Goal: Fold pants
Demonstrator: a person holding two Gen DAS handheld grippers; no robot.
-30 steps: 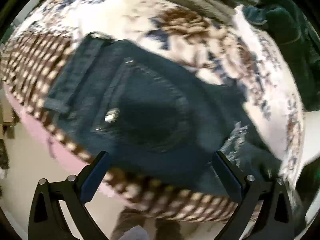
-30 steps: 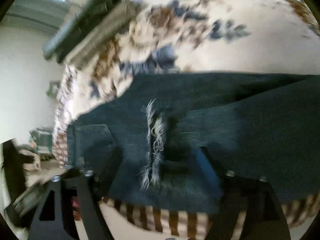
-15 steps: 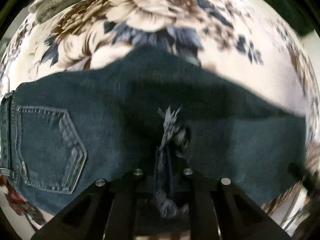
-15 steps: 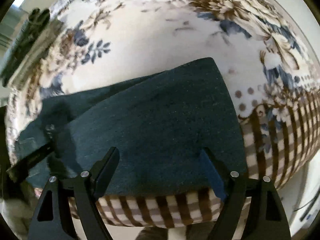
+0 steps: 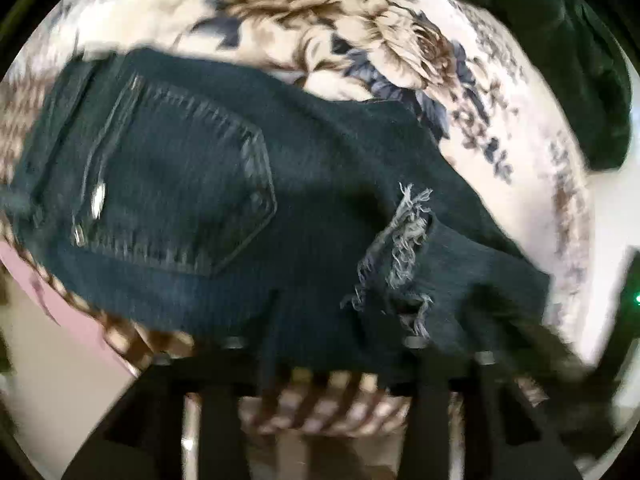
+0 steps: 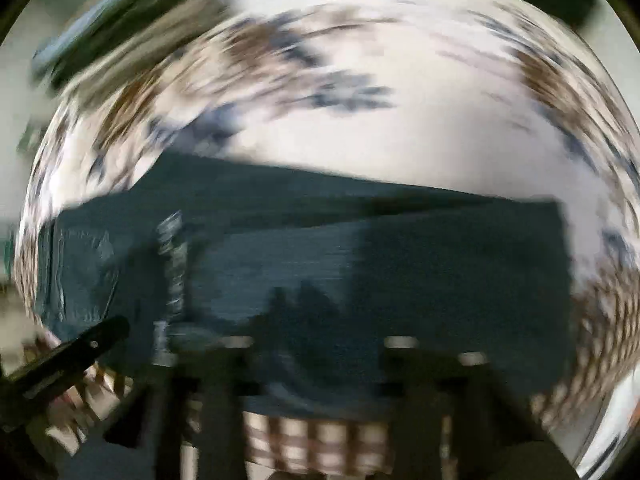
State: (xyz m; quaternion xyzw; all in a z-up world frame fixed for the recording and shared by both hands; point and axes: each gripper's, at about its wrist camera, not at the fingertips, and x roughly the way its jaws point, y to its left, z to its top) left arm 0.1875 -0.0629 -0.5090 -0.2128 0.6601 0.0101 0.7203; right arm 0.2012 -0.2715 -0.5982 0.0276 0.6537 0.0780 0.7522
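Note:
Dark blue jeans [image 5: 248, 216] lie flat on a floral bedspread [image 5: 380, 48], back pocket up at the left, a frayed rip [image 5: 400, 248] right of centre. My left gripper [image 5: 340, 344] is over the near edge of the jeans, just left of the rip; its fingers [image 5: 268, 340] are blurred and partly apart with nothing between them. In the right wrist view the jeans [image 6: 360, 264] stretch across the bed. My right gripper [image 6: 320, 352] is at their near edge, blurred by motion, fingers apart. The left gripper's black arm [image 6: 68, 360] shows at lower left.
The bedspread's checked border [image 5: 320, 404] hangs over the near bed edge. A dark green garment [image 5: 560, 52] lies at the back right of the bed. A grey folded cloth [image 6: 112, 20] lies at the far left in the right wrist view.
My left gripper, shut at the frayed rip half a second ago, has opened and swung left toward the pocket. My right gripper has swept left from the leg end toward the middle.

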